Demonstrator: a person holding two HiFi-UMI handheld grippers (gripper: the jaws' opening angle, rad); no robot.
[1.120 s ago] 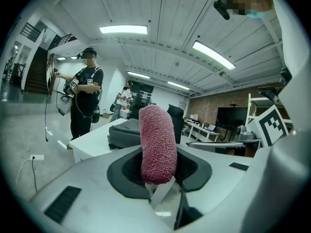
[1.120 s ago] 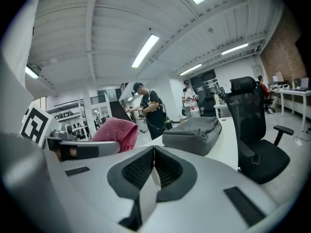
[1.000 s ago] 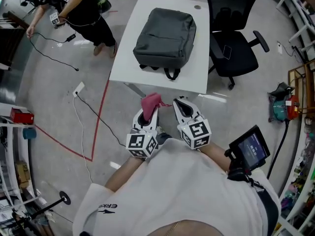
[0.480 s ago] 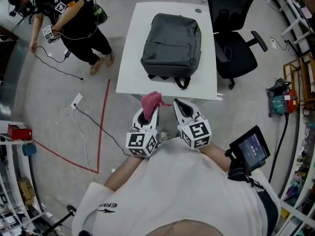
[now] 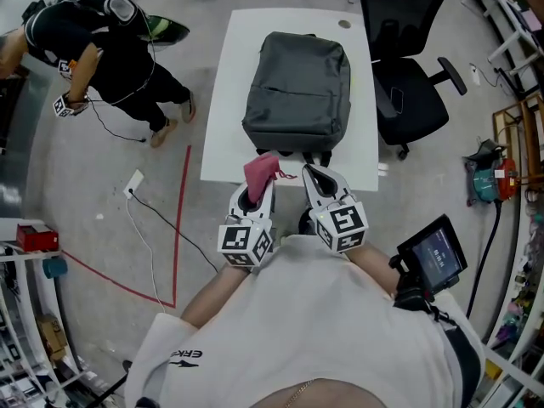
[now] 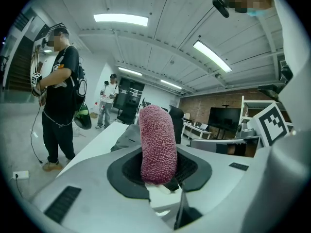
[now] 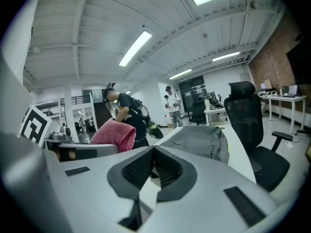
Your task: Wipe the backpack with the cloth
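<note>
— Cloth [image 5: 261,173] ready?
— Yes, left gripper [image 5: 257,192] pinches it, end sticking out to rub.
— Backpack [image 5: 297,92]?
— Flat on white table [image 5: 223,143], just ahead, untouched. Right gripper [image 5: 316,179] pressed together, empty.

floor [image 5: 93,202]: grey concrete, red tape line [image 5: 181,219] across it, white cable [image 5: 149,228] trailing | surface [image 5: 225,109]: white, rectangular | office chair [image 5: 412,75]: black, just beside the surface's right edge | ceiling [image 6: 160,42]: white, ribbed, strip lights [image 6: 120,19] lit | far wall [image 7: 286,47]: brick
</note>
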